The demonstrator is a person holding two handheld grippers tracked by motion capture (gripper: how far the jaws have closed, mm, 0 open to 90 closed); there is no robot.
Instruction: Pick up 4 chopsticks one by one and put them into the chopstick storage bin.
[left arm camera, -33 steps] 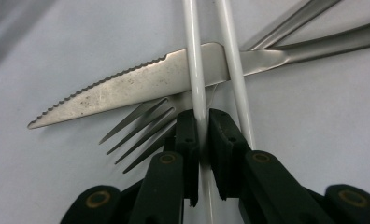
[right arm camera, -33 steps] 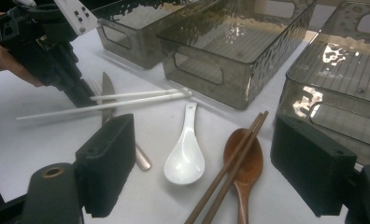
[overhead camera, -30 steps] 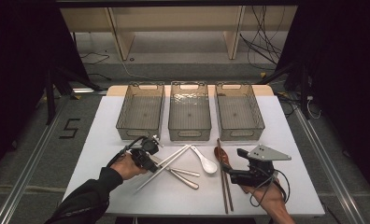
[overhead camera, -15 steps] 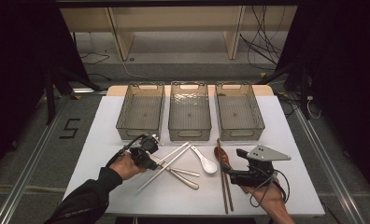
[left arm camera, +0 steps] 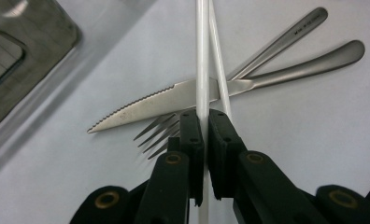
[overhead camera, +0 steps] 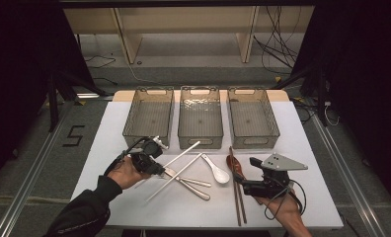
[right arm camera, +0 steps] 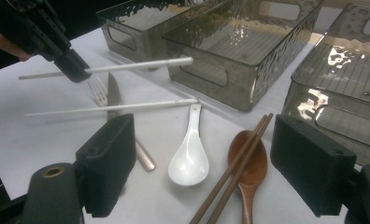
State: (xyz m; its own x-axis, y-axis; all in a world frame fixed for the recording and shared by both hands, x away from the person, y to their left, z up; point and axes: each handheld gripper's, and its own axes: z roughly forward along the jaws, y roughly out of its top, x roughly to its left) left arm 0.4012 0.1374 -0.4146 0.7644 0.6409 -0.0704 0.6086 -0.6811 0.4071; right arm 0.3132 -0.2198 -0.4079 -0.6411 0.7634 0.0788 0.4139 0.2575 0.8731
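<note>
My left gripper (overhead camera: 155, 166) is shut on one white chopstick (overhead camera: 184, 151) and holds it off the table; its far end points toward the middle bin. In the left gripper view the jaws (left arm camera: 205, 116) pinch that chopstick (left arm camera: 202, 56) above a serrated knife (left arm camera: 150, 105) and a fork (left arm camera: 157, 133). A second white chopstick (overhead camera: 176, 177) lies on the table beneath. My right gripper (right arm camera: 206, 163) stands open, low over the table, facing a white ceramic spoon (right arm camera: 188, 158), a wooden spoon (right arm camera: 251, 163) and a pair of brown chopsticks (right arm camera: 239, 158).
Three smoky clear bins (overhead camera: 149, 133) (overhead camera: 200, 140) (overhead camera: 254, 140) stand side by side at the back of the white table (overhead camera: 307, 163). The knife and fork handles (overhead camera: 196, 185) cross under the white chopsticks. A sleeve (overhead camera: 80, 212) reaches in from the lower left.
My left gripper has risen a little with the white chopstick in it, and the chopstick's far end has lifted. The right gripper has stayed where it was.
</note>
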